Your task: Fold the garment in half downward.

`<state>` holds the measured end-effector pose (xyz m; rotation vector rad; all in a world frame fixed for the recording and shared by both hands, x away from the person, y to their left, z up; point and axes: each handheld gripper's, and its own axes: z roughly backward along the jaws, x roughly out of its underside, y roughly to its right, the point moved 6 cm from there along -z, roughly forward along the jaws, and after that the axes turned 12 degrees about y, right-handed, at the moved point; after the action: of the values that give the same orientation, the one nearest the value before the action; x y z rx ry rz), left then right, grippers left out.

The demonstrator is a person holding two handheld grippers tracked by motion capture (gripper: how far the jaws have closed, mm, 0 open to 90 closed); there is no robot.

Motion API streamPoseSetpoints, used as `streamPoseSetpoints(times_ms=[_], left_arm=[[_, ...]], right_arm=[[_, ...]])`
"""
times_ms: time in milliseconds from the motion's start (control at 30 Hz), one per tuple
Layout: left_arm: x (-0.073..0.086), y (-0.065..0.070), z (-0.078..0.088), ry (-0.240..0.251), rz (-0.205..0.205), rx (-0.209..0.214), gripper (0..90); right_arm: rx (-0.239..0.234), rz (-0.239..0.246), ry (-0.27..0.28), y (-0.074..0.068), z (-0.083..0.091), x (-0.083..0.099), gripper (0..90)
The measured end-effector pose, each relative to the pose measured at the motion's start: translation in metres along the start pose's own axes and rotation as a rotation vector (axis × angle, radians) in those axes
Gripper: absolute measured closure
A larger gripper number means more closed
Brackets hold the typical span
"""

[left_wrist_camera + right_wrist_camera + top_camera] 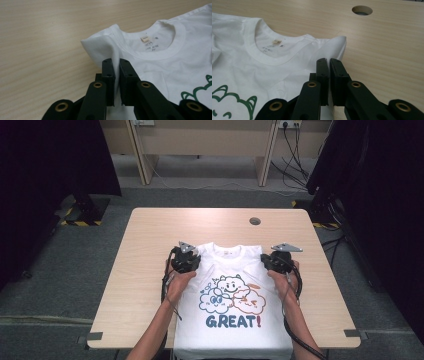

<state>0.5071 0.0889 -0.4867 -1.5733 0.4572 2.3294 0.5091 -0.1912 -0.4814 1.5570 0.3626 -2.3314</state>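
T-shirt (232, 295) lay flat, print up, on the table (150, 270), hem at my edge | my left gripper (115, 66) had its jaws pinched shut on the shirt's left shoulder fold | my right gripper (328, 65) had its jaws clamped on the right shoulder corner

The worktop (150, 270) looks like pale wood laminate, smooth with a fine straight grain and a soft matt sheen. The t-shirt (235, 335) is white knit cotton-looking cloth, matt and soft, with a ribbed collar (175, 47) and a flat printed graphic (231, 296) that looks a bit rubbery. Both tools, left tool (115, 72) and right tool (328, 71), are matt black plastic with brassy metal rivets (97, 85). Floor (60, 270) on the left is grey carpet, rough and dull.
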Motion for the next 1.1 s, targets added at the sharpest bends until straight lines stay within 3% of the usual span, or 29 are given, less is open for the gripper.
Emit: streamPoseSetpoints(times_ms=[233,600,700,900,1067,1100], left_arm=[[-0.028,-0.006,0.003,0.058,-0.012,-0.009,83.0],[-0.078,-0.009,0.017,0.182,0.001,-0.001,82.9],[-0.080,-0.008,0.019,0.185,-0.002,0.004,82.8],[-0.071,-0.004,0.023,0.182,-0.015,0.023,82.8],[-0.064,-0.001,0.037,0.206,-0.009,0.051,82.5],[-0.064,-0.001,0.037,0.206,-0.009,0.051,82.5]], right_arm=[[-0.004,0.004,0.062,-0.004,0.002,-0.031,86.2],[-0.014,0.003,0.154,-0.004,0.013,-0.073,86.1],[-0.018,-0.001,0.167,-0.004,0.016,-0.077,86.1],[-0.031,0.020,0.164,-0.009,0.019,-0.072,86.1],[-0.047,0.023,0.174,-0.014,0.025,-0.068,86.1],[-0.064,0.046,0.187,-0.020,0.034,-0.067,86.1]])
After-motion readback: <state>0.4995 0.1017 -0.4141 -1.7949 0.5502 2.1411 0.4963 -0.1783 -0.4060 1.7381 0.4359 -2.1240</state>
